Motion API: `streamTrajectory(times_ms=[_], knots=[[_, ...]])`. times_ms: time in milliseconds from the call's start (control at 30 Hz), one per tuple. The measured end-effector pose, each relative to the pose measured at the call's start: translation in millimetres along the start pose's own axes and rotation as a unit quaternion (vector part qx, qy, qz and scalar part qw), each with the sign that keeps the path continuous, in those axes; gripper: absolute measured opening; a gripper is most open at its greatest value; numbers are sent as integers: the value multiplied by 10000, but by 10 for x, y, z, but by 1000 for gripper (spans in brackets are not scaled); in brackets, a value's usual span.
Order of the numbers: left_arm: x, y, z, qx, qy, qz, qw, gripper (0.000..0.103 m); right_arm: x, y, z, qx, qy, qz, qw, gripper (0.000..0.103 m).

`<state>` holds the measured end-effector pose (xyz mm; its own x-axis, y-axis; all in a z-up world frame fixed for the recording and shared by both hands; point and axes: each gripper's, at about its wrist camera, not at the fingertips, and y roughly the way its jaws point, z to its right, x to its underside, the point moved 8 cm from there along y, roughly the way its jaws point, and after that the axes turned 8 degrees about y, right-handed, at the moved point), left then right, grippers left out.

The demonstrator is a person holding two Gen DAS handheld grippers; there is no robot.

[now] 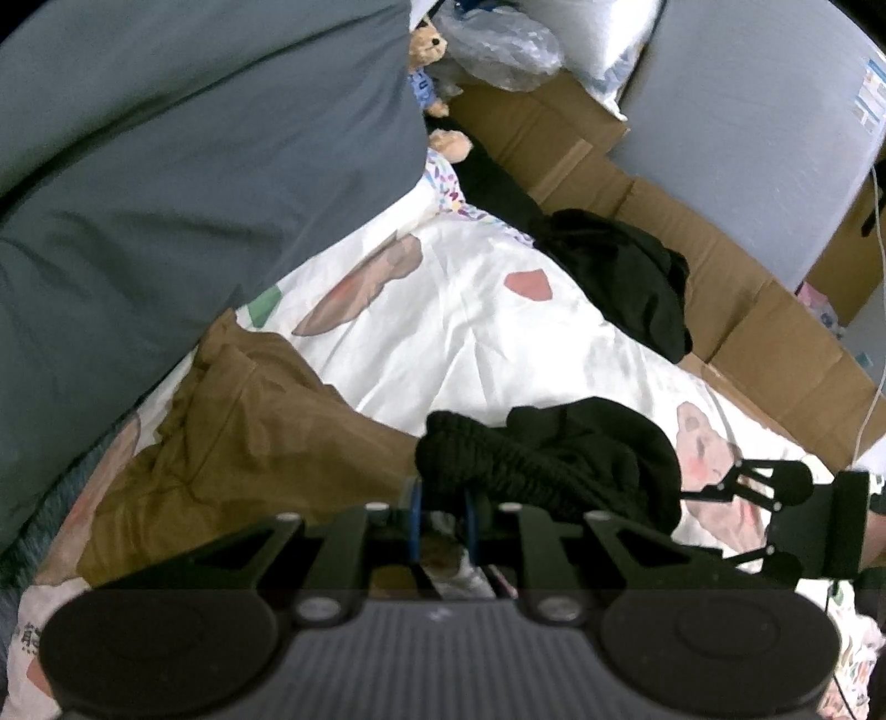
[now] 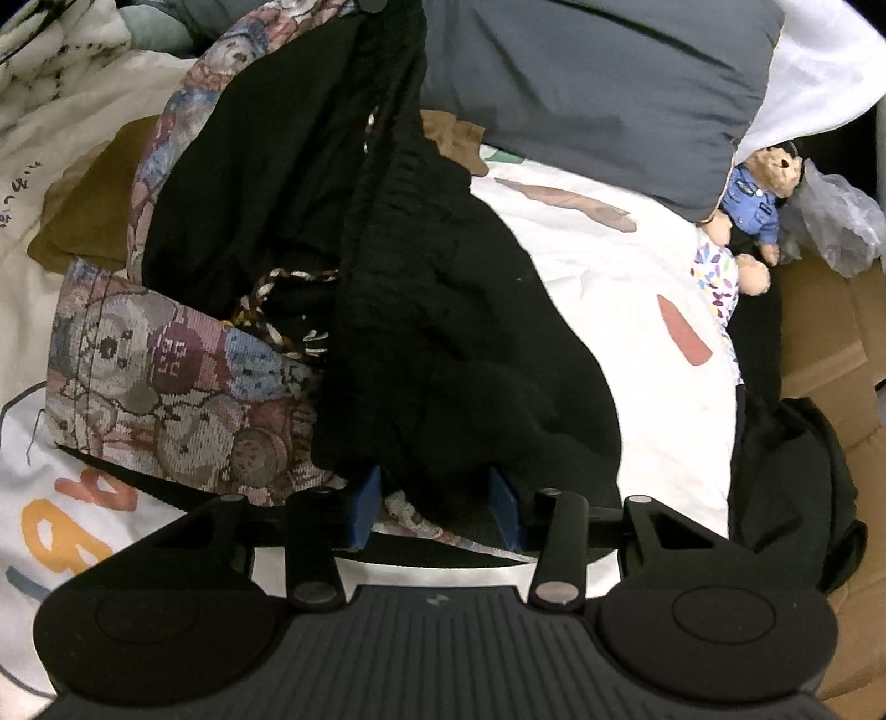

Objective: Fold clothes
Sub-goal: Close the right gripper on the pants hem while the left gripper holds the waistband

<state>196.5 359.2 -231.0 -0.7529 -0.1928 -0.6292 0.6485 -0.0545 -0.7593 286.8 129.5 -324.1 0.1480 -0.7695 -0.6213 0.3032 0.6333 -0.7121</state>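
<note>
The left gripper (image 1: 443, 518) was clamped on the bunched black garment (image 1: 554, 459); the right gripper's (image 2: 437, 515) jaws stood apart around its hem. It lay unfolded; brown clothing (image 1: 232, 432) lay rumpled at nine o'clock and another black heap (image 1: 626, 271) at one o'clock, so folding remained

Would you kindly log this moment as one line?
left claw: shut on black garment | right claw: open around it | surface: bedsheet

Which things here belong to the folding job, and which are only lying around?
For the job:
black knit garment
left gripper
right gripper
brown garment

Lying about:
teddy bear
cardboard
grey pillow
plastic bag
</note>
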Motion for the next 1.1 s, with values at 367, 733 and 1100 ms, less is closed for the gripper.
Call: streamTrajectory(times_ms=[367,733,1100], knots=[[22,54,-40,-13,7,-41,10000,16,-86,175,5,-19,-210,-160,9997,14],[-111,-137,217,111,233,178,9995,16,-113,-314,131,314,310,-237,9987,6],[-379,-555,653,173,483,544,9972,16,-345,-1038,183,441,384,69,9983,1]])
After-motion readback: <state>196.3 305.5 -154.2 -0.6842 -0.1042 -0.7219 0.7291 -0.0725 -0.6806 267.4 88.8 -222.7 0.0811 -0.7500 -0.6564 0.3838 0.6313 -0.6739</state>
